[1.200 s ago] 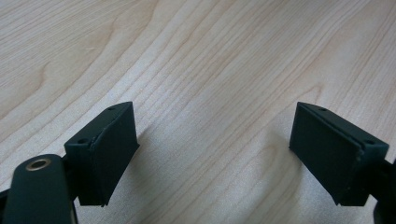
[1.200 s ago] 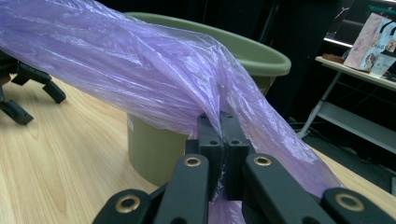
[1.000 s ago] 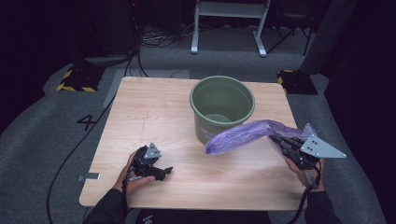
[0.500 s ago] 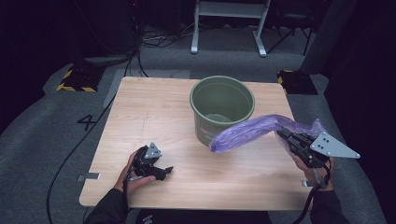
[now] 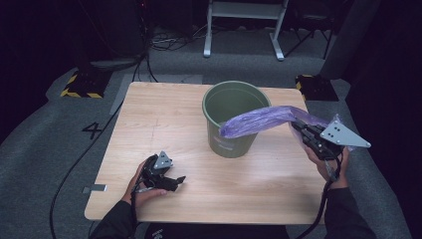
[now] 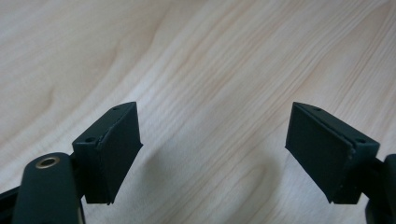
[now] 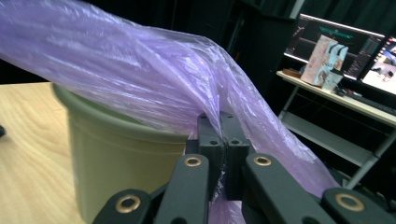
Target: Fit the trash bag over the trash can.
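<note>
A green bucket [image 5: 234,119] stands upright on the wooden table [image 5: 164,124], right of its middle. A crumpled purple plastic bag [image 5: 261,121] stretches through the air from my right gripper [image 5: 300,128] toward the bucket, its loose end hanging in front of the rim. In the right gripper view the jaws are pinched shut on a fold of the purple bag [image 7: 154,84], with the green bucket [image 7: 121,163] just behind. My left gripper [image 5: 175,181] rests low at the table's front left, open. In the left gripper view its fingers [image 6: 114,149] stand wide apart over bare wood.
A metal stand [image 5: 244,25] and cables lie on the grey floor beyond the table. Yellow-and-black blocks [image 5: 79,84] sit at the far corners. A shelf with screens [image 7: 345,51] stands off to the right. A number is marked on the floor at left.
My right gripper has lifted and drawn slightly right with the purple bag, raising the bag's loose end from the bucket's lower front up to its rim. The left gripper has stayed put.
</note>
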